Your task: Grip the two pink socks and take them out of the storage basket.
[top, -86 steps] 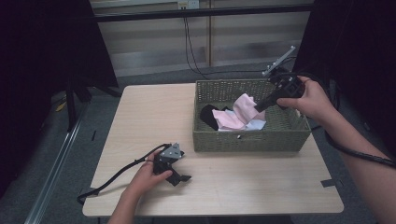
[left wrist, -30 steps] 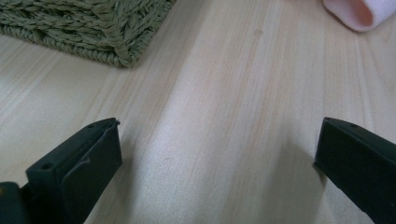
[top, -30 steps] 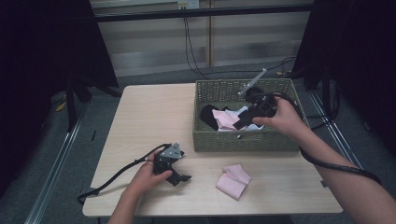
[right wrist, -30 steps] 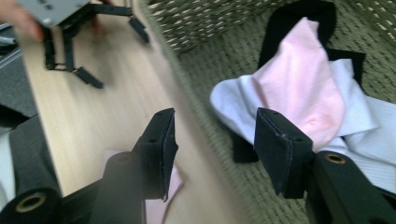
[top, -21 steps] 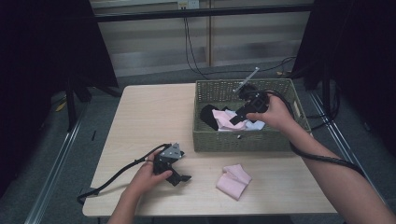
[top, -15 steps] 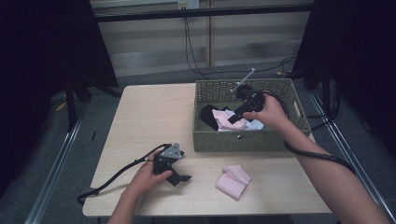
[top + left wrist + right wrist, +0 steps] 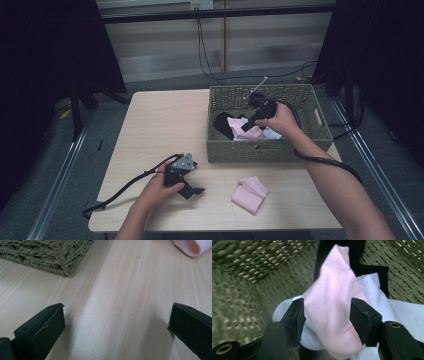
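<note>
Basket: we see a woven green basket point(image 7: 270, 150) at about 2 o'clock on the desk point(image 7: 160, 125), with cloths piled inside it.
Pink cloth: in the right gripper view a pink cloth point(image 7: 332, 302) lies on top of a white cloth point(image 7: 374, 292), and a black cloth point(image 7: 352, 252) sits behind them at 12 o'clock, all within the basket walls point(image 7: 242, 277).
Right gripper: we find the right gripper point(image 7: 248, 124) held by the right hand point(image 7: 277, 120) inside the basket, pointing down toward 8 o'clock in the high view.
Right fingers: we see them point(image 7: 295, 315) apart, one on each side of the pink cloth, at its edges; whether they press on it we cannot tell.
Left gripper: the left gripper point(image 7: 192, 190) rests on the desk near its front edge at about 7 o'clock, with the left hand point(image 7: 155, 187) on it and its cable point(image 7: 120, 190) trailing off toward 8 o'clock.
Left fingers: we see them point(image 7: 42, 327) wide apart over bare wood, holding nothing.
Folded cloth: a second pink cloth, folded point(image 7: 250, 192), lies on the desk in front of the basket at 5 o'clock, well apart from the left gripper; its end point(image 7: 191, 246) shows at 1 o'clock in the left gripper view.
Basket corner: a corner of the basket point(image 7: 57, 257) shows at 11 o'clock in the left gripper view.
</note>
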